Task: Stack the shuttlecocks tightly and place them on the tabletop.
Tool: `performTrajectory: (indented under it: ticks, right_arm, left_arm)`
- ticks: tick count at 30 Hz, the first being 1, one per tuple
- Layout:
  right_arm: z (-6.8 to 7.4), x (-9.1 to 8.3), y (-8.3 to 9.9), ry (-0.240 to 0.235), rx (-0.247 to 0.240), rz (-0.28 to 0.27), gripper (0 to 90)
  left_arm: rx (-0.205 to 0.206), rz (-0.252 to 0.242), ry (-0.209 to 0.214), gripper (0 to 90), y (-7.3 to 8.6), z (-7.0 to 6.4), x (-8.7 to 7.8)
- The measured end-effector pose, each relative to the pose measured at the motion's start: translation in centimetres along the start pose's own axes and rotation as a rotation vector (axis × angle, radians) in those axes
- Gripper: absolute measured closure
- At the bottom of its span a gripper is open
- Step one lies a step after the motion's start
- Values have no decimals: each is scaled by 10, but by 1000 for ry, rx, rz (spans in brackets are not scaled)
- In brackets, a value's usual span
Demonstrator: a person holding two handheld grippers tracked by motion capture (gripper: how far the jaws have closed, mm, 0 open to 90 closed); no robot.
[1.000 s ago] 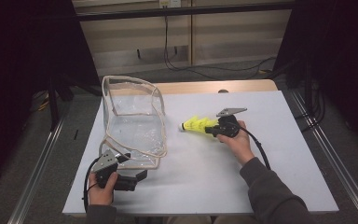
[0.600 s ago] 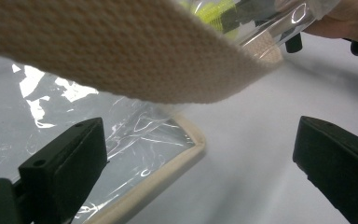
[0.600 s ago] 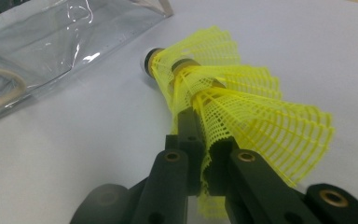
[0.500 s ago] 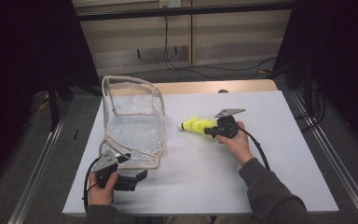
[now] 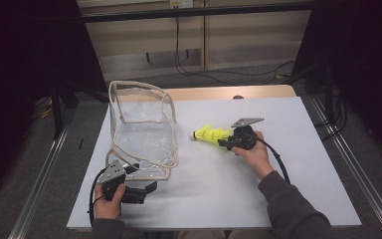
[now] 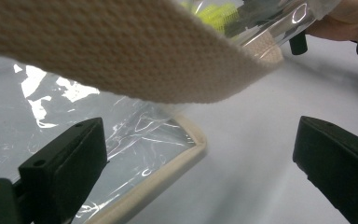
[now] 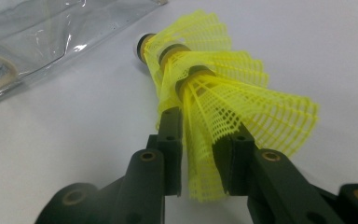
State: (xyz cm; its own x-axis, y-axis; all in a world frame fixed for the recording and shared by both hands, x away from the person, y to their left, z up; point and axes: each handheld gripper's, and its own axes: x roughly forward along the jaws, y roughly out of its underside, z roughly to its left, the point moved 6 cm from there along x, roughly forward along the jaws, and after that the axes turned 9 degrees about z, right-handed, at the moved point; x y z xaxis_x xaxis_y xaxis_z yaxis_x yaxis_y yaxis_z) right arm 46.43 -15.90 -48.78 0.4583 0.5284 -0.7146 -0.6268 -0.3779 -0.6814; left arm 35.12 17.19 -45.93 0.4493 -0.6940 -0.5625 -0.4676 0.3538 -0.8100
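Observation:
A stack of nested yellow plastic shuttlecocks (image 5: 210,134) lies on its side on the white table, white cork tips toward the bag. My right gripper (image 5: 227,140) is shut on the mesh skirt of the rearmost one; in the right gripper view the jaws (image 7: 200,126) pinch the yellow netting (image 7: 214,70). A clear plastic bag (image 5: 142,132) with beige trim stands open at the left. My left gripper (image 5: 146,188) rests at the bag's near corner with its jaws wide open. In the left gripper view the bag's beige edge (image 6: 168,172) lies between them and a beige strap (image 6: 121,56) crosses above.
The white tabletop (image 5: 278,199) has free room in front of and to the right of the right hand. A wooden strip (image 5: 214,92) runs along the far edge. Metal rails (image 5: 348,164) flank the table on both sides.

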Motion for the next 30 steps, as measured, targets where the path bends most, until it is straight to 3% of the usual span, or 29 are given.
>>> performTrajectory:
  ticks: [7, 18, 24, 30]
  right_arm:
    - [2, -9, 6, 2, 3, -5, 665]
    - [7, -20, 12, 15, -7, -12, 674]
    - [6, -22, 16, 16, -6, -10, 736]
    - [10, -21, 15, -10, -14, -21, 881]
  left_arm:
    - [-1, 0, 0, 27, 0, 0, 0]
    - [3, -3, 1, 27, -1, 0, 0]
    - [4, -6, 0, 27, -1, 0, -1]
    - [4, -5, -1, 27, -1, 0, 0]
